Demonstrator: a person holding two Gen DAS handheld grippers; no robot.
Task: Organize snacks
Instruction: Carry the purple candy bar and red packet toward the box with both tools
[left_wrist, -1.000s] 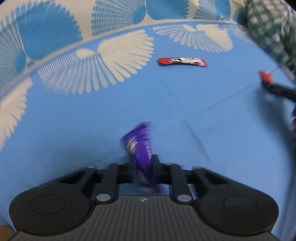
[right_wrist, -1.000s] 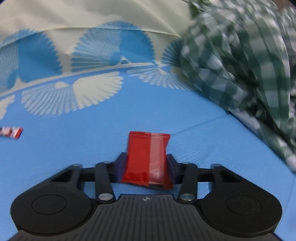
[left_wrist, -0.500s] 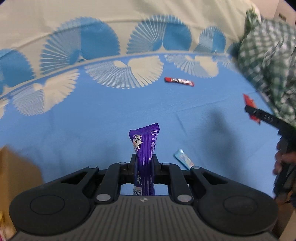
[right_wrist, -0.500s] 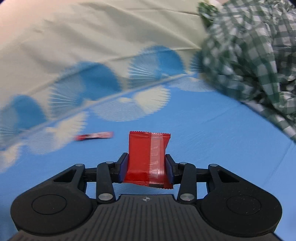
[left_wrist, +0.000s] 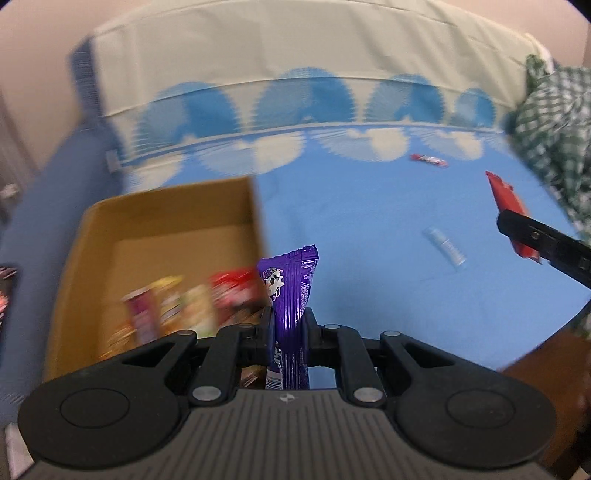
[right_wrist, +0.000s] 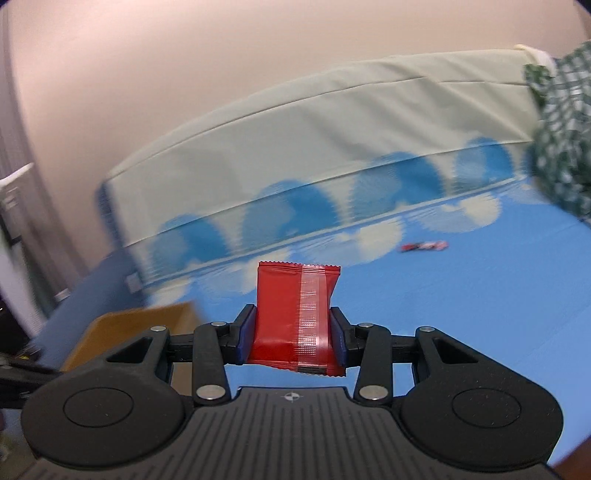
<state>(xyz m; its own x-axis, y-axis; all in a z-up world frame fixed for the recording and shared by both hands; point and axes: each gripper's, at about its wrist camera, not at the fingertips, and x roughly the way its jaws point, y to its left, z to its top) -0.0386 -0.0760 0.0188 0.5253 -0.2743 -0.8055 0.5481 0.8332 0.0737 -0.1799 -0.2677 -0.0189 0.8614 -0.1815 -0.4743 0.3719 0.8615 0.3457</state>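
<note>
Left gripper (left_wrist: 287, 328) beside snack-filled box (left_wrist: 166, 206).

Each handheld matte black plastic left gripper (left_wrist: 288, 328) and matte black plastic right gripper (right_wrist: 292, 334) shows a ribbed grey-black deck with a small white cross-circle mark at 12 o'clock, round recessed discs at 9 and 3 o'clock, silver pivot screws, and angular linkage bars; the right's finger pads (right_wrist: 245, 334) are blue.
</note>
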